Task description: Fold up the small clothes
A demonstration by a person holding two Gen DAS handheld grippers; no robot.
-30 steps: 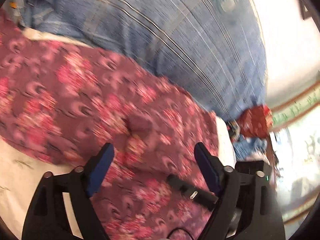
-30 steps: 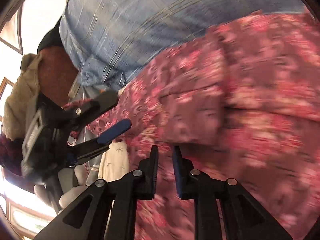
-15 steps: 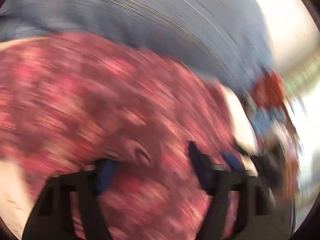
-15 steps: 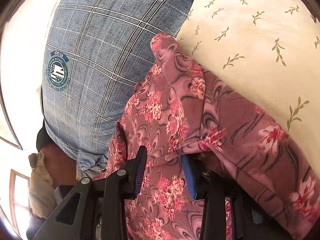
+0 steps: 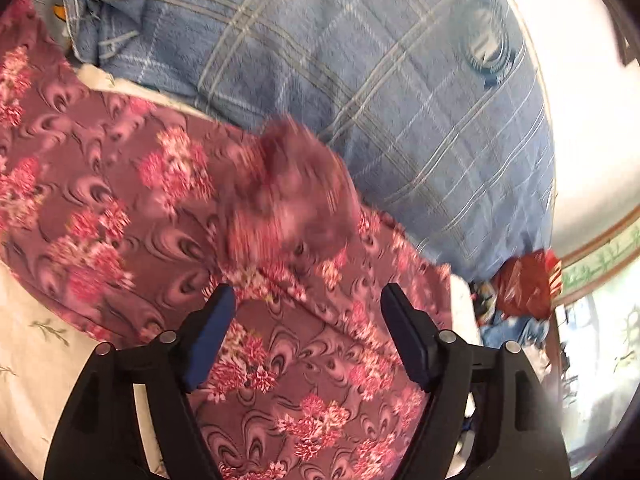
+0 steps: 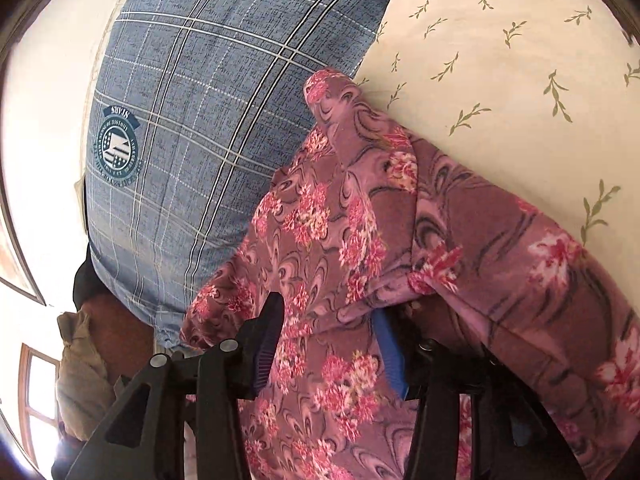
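Observation:
A maroon garment with pink flowers lies spread on a cream leaf-print sheet. My left gripper is open above it, with nothing between its fingers. A blurred fold of the same cloth is in motion ahead of it. In the right wrist view the garment drapes between and over the fingers of my right gripper. The jaws stand apart with cloth between them. Its right finger is partly hidden under cloth.
A blue plaid pillow with a round badge lies just behind the garment; it also shows in the right wrist view. A red bag and clutter sit at the bed's right edge. Bare sheet lies beyond the right gripper.
The right gripper has opened from nearly shut and lifted garment cloth over its fingers. The left gripper stayed open and swung across the garment; a fold is still moving.

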